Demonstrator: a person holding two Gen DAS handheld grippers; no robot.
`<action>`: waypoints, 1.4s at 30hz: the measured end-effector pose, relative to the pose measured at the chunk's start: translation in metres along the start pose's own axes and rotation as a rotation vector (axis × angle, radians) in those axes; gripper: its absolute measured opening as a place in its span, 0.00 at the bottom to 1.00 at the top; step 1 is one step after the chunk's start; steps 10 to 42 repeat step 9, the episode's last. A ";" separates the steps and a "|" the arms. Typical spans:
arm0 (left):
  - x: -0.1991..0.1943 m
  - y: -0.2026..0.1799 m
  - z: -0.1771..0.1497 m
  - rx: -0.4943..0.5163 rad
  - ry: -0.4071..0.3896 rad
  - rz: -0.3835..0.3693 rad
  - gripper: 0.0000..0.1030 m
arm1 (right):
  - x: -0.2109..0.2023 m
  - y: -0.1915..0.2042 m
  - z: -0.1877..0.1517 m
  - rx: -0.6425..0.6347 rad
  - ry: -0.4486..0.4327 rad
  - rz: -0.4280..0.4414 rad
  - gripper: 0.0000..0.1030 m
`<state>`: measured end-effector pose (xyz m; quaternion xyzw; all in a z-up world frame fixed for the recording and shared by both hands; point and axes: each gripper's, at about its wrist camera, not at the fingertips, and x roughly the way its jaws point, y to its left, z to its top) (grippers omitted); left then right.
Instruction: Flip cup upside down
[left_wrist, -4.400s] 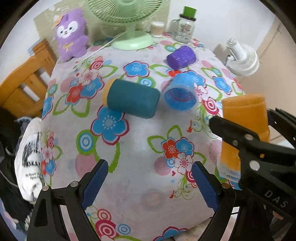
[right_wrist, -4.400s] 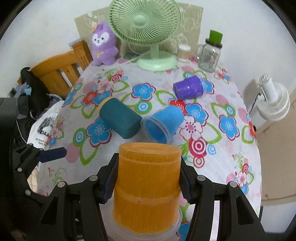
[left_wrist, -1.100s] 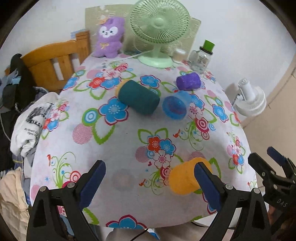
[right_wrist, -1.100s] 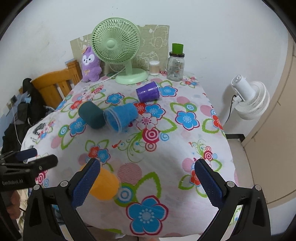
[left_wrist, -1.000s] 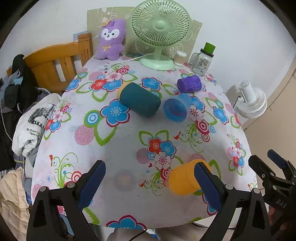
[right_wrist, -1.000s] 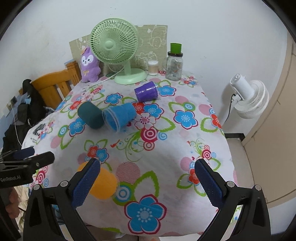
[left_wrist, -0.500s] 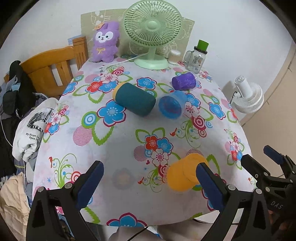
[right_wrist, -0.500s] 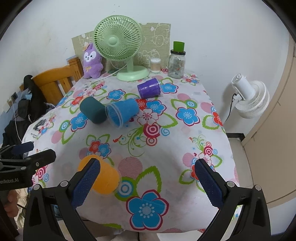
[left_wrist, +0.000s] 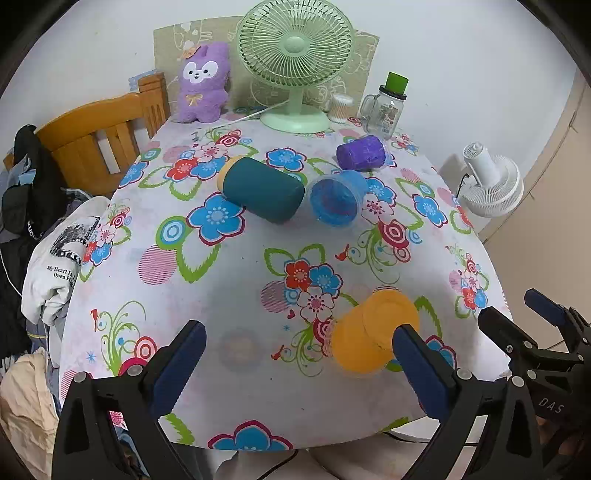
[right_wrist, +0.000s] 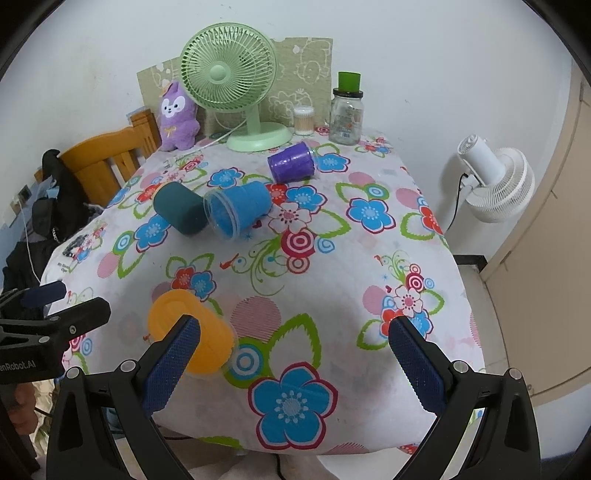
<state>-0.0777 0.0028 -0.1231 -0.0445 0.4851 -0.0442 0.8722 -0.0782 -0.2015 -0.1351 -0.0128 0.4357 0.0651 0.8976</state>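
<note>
An orange cup (left_wrist: 371, 332) stands upside down near the front edge of the flowered table; it also shows in the right wrist view (right_wrist: 192, 330). A teal cup (left_wrist: 260, 194), a blue cup (left_wrist: 336, 203) and a purple cup (left_wrist: 362, 152) lie on their sides farther back. My left gripper (left_wrist: 295, 358) is open and empty, held back from the table's front edge, its right finger in front of the orange cup. My right gripper (right_wrist: 291, 350) is open and empty, with the orange cup behind its left finger.
A green desk fan (left_wrist: 295, 66), a purple plush toy (left_wrist: 201, 88), a glass jar with a green lid (left_wrist: 384, 107) and a small container (left_wrist: 338, 108) stand at the table's back. A wooden chair (left_wrist: 99, 136) with clothes is at the left. A white floor fan (left_wrist: 491, 181) is at the right.
Earlier my right gripper held the orange cup; it now stands on the table and both grippers have pulled back, open. In the last second there was only slight camera drift.
</note>
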 end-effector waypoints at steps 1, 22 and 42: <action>0.000 0.000 0.000 0.000 -0.002 0.001 0.99 | 0.000 0.000 0.000 0.000 0.000 0.002 1.00; -0.001 -0.004 0.000 0.009 -0.012 0.011 1.00 | 0.001 -0.003 0.000 -0.006 -0.005 0.012 1.00; -0.001 -0.004 0.000 0.009 -0.012 0.011 1.00 | 0.001 -0.003 0.000 -0.006 -0.005 0.012 1.00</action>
